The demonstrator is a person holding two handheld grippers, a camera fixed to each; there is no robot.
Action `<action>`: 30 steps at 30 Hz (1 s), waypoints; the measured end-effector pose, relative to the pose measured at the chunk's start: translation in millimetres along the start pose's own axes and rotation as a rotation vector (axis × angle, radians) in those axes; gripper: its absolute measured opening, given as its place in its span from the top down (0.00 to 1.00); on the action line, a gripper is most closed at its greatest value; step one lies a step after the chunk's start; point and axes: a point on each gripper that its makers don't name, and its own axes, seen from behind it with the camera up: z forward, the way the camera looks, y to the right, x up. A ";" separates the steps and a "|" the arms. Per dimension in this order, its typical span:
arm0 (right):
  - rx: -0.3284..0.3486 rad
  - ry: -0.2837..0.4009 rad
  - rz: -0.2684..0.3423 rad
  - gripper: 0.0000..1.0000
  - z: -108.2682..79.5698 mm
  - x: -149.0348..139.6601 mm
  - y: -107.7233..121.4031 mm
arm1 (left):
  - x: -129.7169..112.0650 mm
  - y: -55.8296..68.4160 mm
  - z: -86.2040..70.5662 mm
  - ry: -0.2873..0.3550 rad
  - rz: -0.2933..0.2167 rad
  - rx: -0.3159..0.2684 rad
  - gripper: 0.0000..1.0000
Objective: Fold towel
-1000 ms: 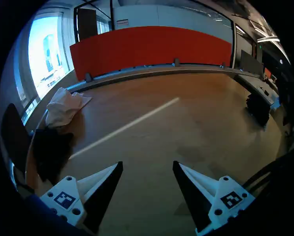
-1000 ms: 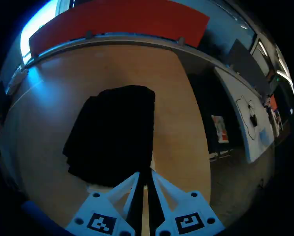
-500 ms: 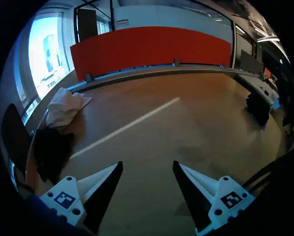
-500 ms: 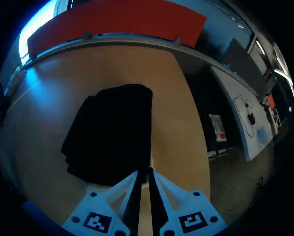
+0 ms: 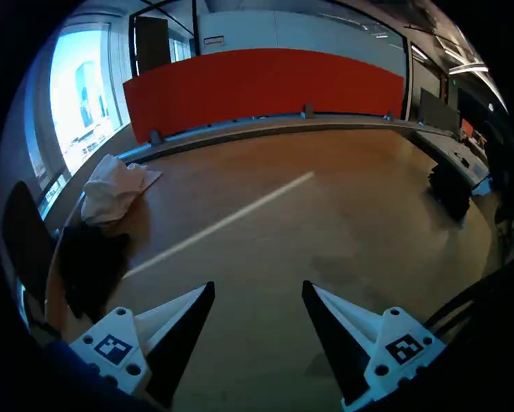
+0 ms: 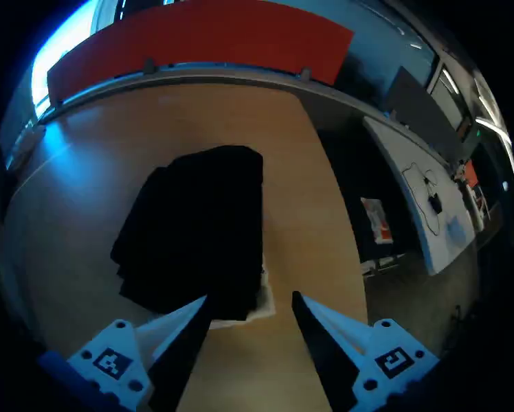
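Right gripper view: the right gripper (image 6: 251, 296) has its two white fingers spread wide with nothing between them, hanging above a wooden table (image 6: 312, 199). The black towel (image 6: 195, 233) lies flat on the table just beyond the fingertips. Its near edge sits by the left fingertip, and most of it stretches away to the left of centre. It is so dark that its folds barely show, and stepped layers can be made out only along its left edge. A small pale piece (image 6: 266, 300) pokes out from under its near right corner, but what it is cannot be told. A red partition (image 6: 202, 34) runs along the table's far edge. Left gripper view: the left gripper (image 5: 258, 283) is also wide open and empty, over bare wood crossed by a pale stripe (image 5: 222, 221). A dark lump (image 5: 451, 189) sits at the far right table edge, well apart from this gripper and too dim to identify. At far left lies a crumpled white cloth (image 5: 113, 187). Nearer is a dark heap (image 5: 88, 264) whose outline is hard to make out.
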 end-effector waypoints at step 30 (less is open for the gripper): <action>0.014 0.461 0.047 0.04 -68.9 110.1 -58.7 | 24.5 -8.1 -6.5 0.078 -0.061 0.011 0.06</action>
